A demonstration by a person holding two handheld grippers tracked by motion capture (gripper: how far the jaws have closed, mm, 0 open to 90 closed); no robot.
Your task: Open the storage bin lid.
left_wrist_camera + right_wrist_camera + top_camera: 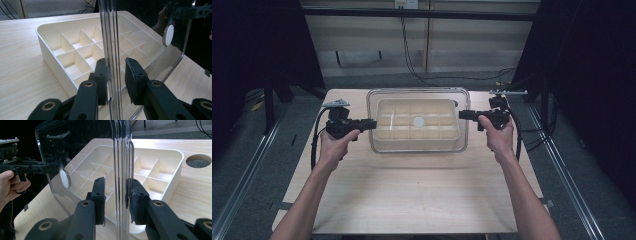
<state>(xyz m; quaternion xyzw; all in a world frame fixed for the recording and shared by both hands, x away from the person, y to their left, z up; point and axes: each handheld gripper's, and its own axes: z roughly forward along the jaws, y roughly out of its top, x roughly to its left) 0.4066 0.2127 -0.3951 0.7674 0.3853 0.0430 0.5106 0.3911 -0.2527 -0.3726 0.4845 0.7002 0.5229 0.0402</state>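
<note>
Between the left gripper (371, 123) and right gripper (462, 114) hangs a clear lid (418, 93) over the cream divided organizer box (384, 134); each gripper's jaws straddle a lid edge, slightly apart.

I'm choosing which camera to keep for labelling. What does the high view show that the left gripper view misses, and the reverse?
High view alone: the whole table, both forearms, the left gripper and right gripper at opposite ends of the clear lid, and the floor and cables beyond.

Left gripper view alone: its own jaws close up, standing either side of the lid's edge with a gap on the right side, so not closed on it.

Both: the cream divided tray, the lid's white round knob and the far hand with its gripper.
</note>
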